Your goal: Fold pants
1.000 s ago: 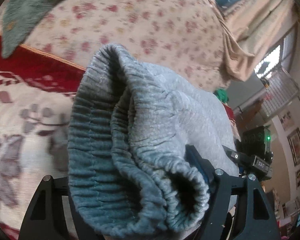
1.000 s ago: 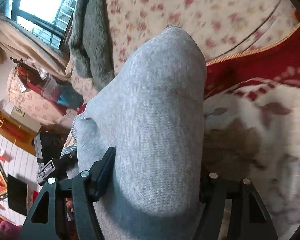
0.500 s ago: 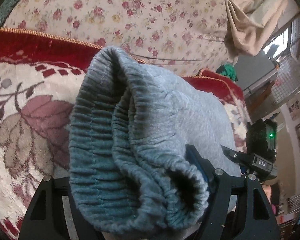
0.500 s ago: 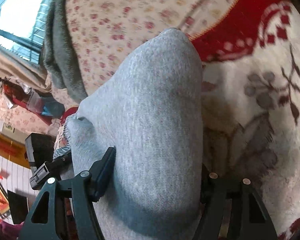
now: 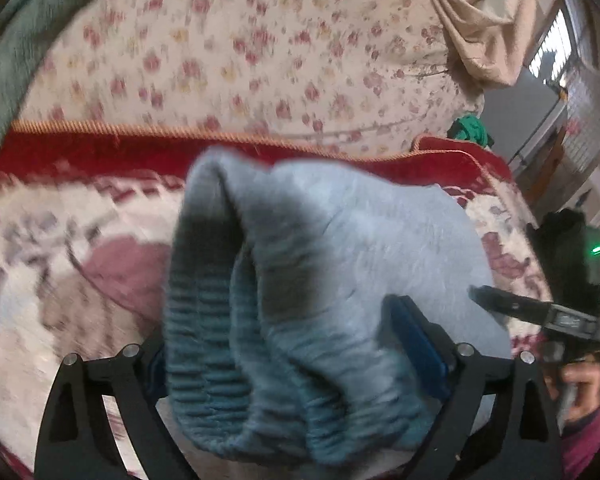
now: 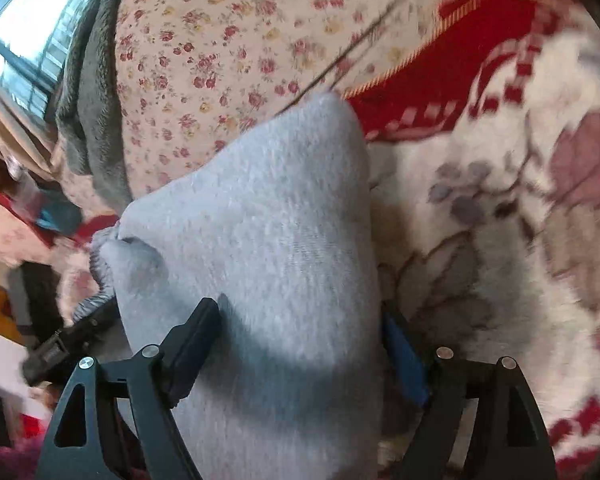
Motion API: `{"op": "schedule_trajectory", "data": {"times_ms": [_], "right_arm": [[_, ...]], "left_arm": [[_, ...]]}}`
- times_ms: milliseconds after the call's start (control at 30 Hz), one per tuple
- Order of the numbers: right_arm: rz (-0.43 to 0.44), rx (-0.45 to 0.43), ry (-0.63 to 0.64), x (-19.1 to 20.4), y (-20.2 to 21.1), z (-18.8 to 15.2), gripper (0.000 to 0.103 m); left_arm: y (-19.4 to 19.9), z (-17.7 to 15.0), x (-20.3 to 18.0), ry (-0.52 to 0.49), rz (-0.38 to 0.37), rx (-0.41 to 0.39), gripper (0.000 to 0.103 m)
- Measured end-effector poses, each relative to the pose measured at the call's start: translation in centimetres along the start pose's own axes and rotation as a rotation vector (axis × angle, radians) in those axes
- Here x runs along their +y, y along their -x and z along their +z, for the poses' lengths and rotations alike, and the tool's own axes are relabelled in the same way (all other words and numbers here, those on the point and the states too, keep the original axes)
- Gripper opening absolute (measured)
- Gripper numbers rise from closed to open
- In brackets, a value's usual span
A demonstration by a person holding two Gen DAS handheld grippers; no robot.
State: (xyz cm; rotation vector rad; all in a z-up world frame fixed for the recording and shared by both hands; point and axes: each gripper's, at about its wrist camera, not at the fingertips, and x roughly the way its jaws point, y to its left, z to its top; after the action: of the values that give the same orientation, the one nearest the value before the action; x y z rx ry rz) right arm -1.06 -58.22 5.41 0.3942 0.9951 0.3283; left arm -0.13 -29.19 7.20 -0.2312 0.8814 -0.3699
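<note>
The grey pants (image 5: 340, 264) are bunched between the two grippers and held above a floral blanket. My left gripper (image 5: 292, 344) is shut on the ribbed waistband end (image 5: 204, 320), which fills its jaws. My right gripper (image 6: 300, 332) is shut on a smooth folded part of the pants (image 6: 268, 240). The right gripper also shows at the right edge of the left wrist view (image 5: 540, 312). The left gripper shows at the left edge of the right wrist view (image 6: 64, 340).
A cream, red and mauve floral blanket (image 5: 60, 280) with a red border (image 6: 440, 92) lies below. Behind it rises a rose-print cushion or sofa back (image 5: 240, 48) with a grey-green fleece (image 6: 88, 120) draped over it. A window (image 6: 24, 36) and curtain (image 5: 480, 24) are beyond.
Both grippers have moved with the pants across the blanket, toward the red border and floral back. The views are motion blurred. Both grips are unchanged.
</note>
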Motion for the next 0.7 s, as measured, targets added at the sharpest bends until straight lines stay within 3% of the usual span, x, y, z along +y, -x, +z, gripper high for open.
{"op": "schedule_trajectory", "data": {"times_ms": [267,400,700], "right_arm": [[-0.08,-0.109,0.017,2.4,2.8,-1.3,0.086],[-0.113,-0.168,0.063,4.7,4.8,-1.7,0.086],[-0.285,-0.251,0.168,9.7,5.7,-4.1,0.086]], "left_arm": [[3.7,0.7,-0.8,-0.056,0.075,-0.083,0.095],[5.7,1.2,-1.2,-0.05,0.077,-0.126,0.095],[7.3,0.1,-5.0,-0.119,0.132,-0.187,0.095]]}}
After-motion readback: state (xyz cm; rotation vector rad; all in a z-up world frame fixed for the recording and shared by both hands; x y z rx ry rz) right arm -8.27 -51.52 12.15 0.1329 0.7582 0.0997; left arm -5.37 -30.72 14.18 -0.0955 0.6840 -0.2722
